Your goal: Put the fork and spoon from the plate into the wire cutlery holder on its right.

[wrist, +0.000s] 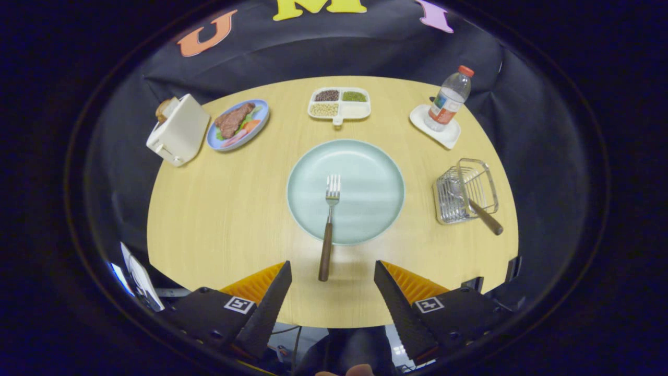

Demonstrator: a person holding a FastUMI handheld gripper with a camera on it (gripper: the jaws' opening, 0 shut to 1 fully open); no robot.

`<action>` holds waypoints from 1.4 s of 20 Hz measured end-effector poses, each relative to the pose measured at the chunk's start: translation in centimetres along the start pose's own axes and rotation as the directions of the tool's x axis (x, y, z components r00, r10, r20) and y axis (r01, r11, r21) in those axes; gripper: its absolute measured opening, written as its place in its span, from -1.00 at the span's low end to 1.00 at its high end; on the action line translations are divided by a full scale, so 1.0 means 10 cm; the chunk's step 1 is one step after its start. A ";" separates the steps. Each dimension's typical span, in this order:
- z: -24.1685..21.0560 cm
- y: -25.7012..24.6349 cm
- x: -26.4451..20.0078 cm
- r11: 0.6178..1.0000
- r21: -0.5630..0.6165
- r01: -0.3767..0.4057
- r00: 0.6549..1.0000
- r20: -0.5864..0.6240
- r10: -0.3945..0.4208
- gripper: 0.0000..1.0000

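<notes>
A pale green plate (365, 172) lies in the middle of the round wooden table. A fork (329, 230) with a brown handle rests on it, tines on the plate and handle sticking out over the near rim toward me. My gripper (332, 271) is open, and the end of the fork's handle lies between the fingertips without touching them. To the right of the plate stands the wire cutlery holder (466, 191). A brown-handled utensil (484, 218), probably the spoon, leans inside it with its handle poking out over the near side.
A white toaster (178, 130) and a blue plate of food (238, 124) sit at the far left. A divided white tray (340, 103) of grains is beyond the green plate. A water bottle (449, 99) stands on a white coaster at the far right.
</notes>
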State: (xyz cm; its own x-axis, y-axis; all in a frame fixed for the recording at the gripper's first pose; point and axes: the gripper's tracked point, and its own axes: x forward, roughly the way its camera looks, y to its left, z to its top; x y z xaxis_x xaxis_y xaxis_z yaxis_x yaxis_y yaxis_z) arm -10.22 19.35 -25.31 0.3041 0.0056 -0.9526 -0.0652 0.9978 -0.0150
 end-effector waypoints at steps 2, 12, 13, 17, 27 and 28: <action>-0.08 0.03 0.18 0.999 0.032 0.005 0.998 -0.055 -0.004 0.92; -0.07 0.09 0.71 0.998 0.055 0.020 0.990 -0.143 -0.012 -0.20; -0.07 0.09 0.72 0.998 0.063 0.022 0.989 -0.145 -0.012 -0.40; -0.07 0.14 0.66 0.997 0.070 -0.029 0.986 -0.160 0.040 -0.99; 0.19 -0.32 -0.35 0.991 0.064 -0.121 0.990 -0.064 0.126 -0.99; 0.24 -0.43 -0.46 0.990 0.065 -0.122 0.991 -0.050 0.126 -0.99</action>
State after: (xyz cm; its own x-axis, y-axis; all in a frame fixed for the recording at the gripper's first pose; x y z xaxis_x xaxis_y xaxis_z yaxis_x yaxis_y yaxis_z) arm -9.08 15.19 -20.09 0.2460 0.1276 -0.9608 -0.0396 0.9918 0.1215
